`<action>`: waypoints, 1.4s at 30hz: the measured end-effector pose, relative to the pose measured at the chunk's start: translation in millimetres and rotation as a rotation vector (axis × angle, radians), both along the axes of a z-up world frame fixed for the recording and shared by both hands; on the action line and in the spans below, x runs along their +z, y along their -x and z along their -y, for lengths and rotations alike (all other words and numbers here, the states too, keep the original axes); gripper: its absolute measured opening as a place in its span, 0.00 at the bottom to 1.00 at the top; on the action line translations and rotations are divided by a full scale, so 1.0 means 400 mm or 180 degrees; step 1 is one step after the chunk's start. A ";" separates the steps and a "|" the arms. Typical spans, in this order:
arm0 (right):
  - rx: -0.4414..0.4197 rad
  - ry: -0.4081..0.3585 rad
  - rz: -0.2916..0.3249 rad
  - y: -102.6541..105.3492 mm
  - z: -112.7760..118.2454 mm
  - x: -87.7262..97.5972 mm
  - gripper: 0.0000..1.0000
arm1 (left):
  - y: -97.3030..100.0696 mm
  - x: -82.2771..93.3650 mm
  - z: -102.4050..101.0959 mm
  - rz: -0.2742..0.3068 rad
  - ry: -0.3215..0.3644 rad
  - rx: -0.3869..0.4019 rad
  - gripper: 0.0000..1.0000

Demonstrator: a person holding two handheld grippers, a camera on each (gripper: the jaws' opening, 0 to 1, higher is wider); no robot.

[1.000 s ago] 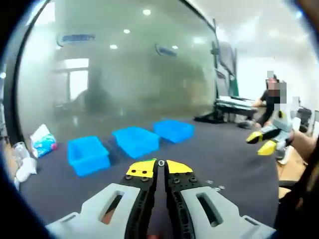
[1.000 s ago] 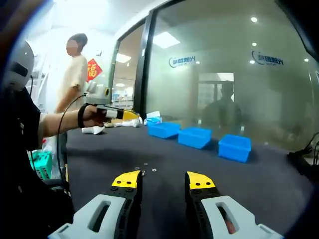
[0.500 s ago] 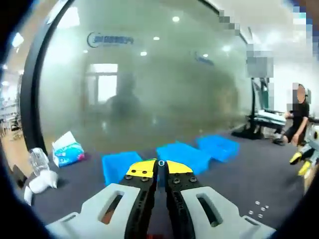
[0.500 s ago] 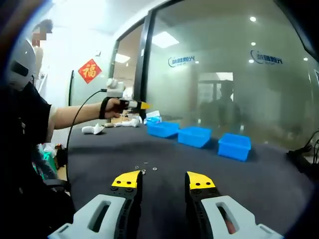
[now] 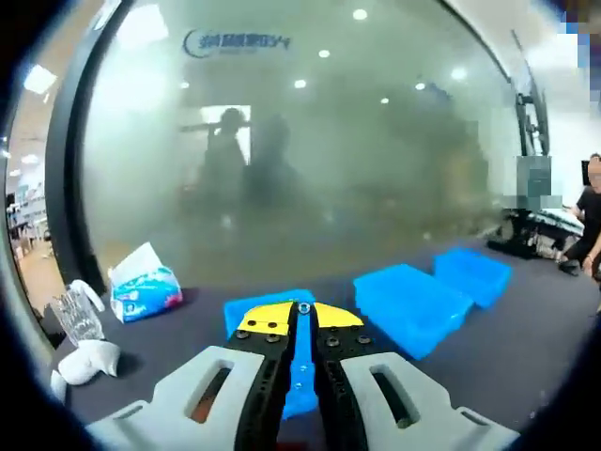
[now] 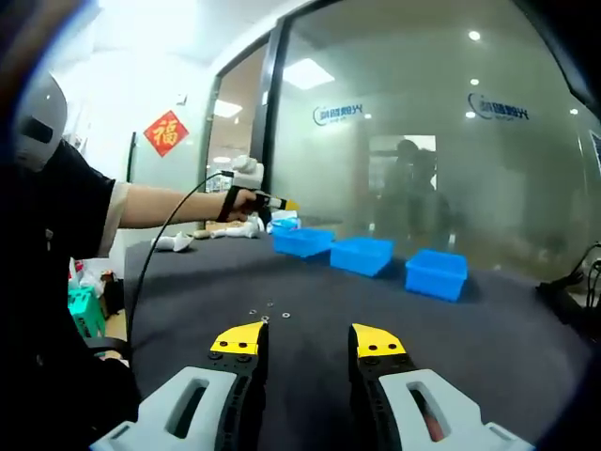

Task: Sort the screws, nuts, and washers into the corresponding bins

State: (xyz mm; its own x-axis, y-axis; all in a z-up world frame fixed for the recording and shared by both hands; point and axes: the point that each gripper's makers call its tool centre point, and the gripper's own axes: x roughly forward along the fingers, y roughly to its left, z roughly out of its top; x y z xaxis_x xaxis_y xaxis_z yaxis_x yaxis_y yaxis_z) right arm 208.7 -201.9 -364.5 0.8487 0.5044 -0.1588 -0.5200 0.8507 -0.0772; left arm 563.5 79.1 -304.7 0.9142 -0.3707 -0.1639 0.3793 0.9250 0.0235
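Jaws of my left gripper (image 5: 300, 317) pressed together, yellow tips meeting; a tiny pale ring sits at the tip seam, too small to say whether it is pinched there. In the left gripper view three blue bins lie on the dark worktop (image 5: 526, 357): near bin (image 5: 246, 311) directly behind the tips at 12 o'clock, middle bin (image 5: 410, 303) at 2 o'clock, far bin (image 5: 472, 273) beyond it, also toward 2 o'clock. Tissue pack (image 5: 144, 291) at 10 o'clock, clear crinkled cup (image 5: 81, 316) and white cloth (image 5: 86, 360) at 9 o'clock. Frosted glass wall (image 5: 310, 150) behind all of it.

Jaws of my right gripper (image 6: 308, 340) stand apart, nothing between them, above bare worktop. In the right gripper view a small scatter of loose hardware (image 6: 264, 313) lies on the worktop just past the left tip, at 11 o'clock; individual pieces too small to tell screws from nuts or washers. The three bins sit in a row at 12 to 1 o'clock, well beyond the hardware. My left gripper is held out over the worktop at 10 o'clock, near the end bin of that row.
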 end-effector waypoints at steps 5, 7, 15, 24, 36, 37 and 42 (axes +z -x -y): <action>-0.0029 -0.0004 -0.0002 0.001 0.009 0.000 0.31 | -0.033 -0.017 -0.008 -0.0057 -0.0006 0.0058 0.06; -0.0036 -0.0007 -0.0005 0.001 0.011 0.000 0.31 | -0.037 -0.020 -0.006 -0.0057 -0.0022 0.0058 0.06; -0.0051 -0.0004 -0.0009 0.002 0.015 -0.001 0.31 | -0.037 -0.027 0.024 -0.0037 -0.0114 -0.0036 0.06; -0.0061 -0.0015 -0.0012 0.001 0.019 -0.003 0.31 | -0.030 -0.057 0.030 -0.0103 -0.0210 -0.0112 0.31; -0.0036 -0.0017 0.0001 -0.003 0.007 0.000 0.31 | 0.059 -0.071 0.041 -0.0171 -0.0083 -0.0351 0.40; -0.0037 -0.0020 0.0007 -0.003 0.007 0.002 0.31 | 0.070 -0.068 0.040 -0.0158 -0.0041 -0.0364 0.40; -0.0042 -0.0042 0.0031 -0.004 0.006 0.010 0.31 | 0.145 -0.051 0.038 -0.0064 0.0000 -0.0493 0.41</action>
State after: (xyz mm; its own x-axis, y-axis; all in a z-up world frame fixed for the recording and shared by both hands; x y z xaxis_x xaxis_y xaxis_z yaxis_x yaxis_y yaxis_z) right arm 210.2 -204.4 -360.6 0.8568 0.4951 -0.1439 -0.5079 0.8585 -0.0710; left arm 505.5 63.8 -325.0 0.8426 -0.5069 -0.1817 0.5178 0.8554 0.0145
